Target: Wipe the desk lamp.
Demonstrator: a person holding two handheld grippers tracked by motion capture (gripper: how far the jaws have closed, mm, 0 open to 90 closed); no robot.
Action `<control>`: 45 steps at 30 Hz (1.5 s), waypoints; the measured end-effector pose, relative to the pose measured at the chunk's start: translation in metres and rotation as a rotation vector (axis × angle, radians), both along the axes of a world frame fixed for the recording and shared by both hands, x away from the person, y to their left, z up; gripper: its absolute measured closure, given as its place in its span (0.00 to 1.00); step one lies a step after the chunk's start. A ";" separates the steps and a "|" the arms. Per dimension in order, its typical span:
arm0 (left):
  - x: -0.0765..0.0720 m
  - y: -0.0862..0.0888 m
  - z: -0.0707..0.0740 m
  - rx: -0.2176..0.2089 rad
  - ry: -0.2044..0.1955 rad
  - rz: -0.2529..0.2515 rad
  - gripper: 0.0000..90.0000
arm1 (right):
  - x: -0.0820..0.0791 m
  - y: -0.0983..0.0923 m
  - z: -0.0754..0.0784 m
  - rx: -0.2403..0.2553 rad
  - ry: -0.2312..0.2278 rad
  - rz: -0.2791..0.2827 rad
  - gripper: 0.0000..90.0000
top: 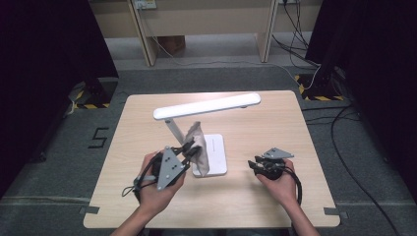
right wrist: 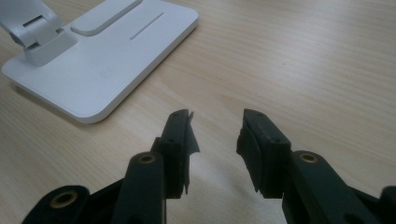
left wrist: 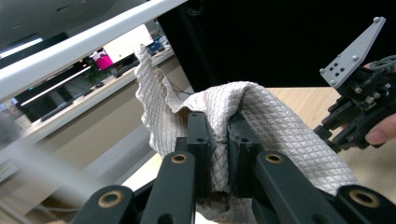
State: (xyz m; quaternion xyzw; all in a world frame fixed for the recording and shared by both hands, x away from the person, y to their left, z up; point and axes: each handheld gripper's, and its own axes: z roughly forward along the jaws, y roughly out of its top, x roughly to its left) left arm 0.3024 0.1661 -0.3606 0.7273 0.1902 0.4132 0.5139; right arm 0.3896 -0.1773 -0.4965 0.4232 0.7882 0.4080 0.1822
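A white desk lamp stands mid-table, its flat base (top: 215, 153) (right wrist: 100, 60) on the wood and its long light bar (top: 207, 105) (left wrist: 88, 42) stretched level above. My left gripper (top: 189, 150) (left wrist: 219, 135) is shut on a pale grey quilted cloth (top: 196, 140) (left wrist: 261, 121), which it holds bunched above the near left part of the base, beside the lamp's slanted arm (top: 173, 129). The cloth drapes over both jaws. My right gripper (top: 256, 165) (right wrist: 215, 128) rests low over the table to the right of the base, open with nothing between its fingers.
The wooden table (top: 275, 123) has bare room at right and along the front. Beyond its far edge stand white desk legs (top: 145, 34) and loose cables (top: 295, 29) on the grey floor. Dark curtains (top: 44, 49) flank both sides.
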 end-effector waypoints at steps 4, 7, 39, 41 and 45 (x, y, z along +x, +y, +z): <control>-0.013 0.024 0.000 -0.019 -0.006 0.042 0.91 | 0.000 0.006 0.000 -0.006 0.001 0.018 0.70; -0.022 0.044 -0.002 -0.028 -0.007 0.086 0.91 | 0.001 0.011 0.001 -0.015 -0.002 0.030 0.70; 0.033 0.066 0.025 -0.168 0.002 0.145 0.91 | 0.038 0.093 -0.001 -0.017 -0.004 0.155 0.75; 0.034 0.066 0.025 -0.165 0.005 0.146 0.91 | 0.039 0.095 -0.003 -0.023 0.001 0.155 0.76; 0.033 0.069 0.023 -0.167 0.010 0.158 0.91 | 0.040 0.098 -0.005 -0.019 0.005 0.156 0.76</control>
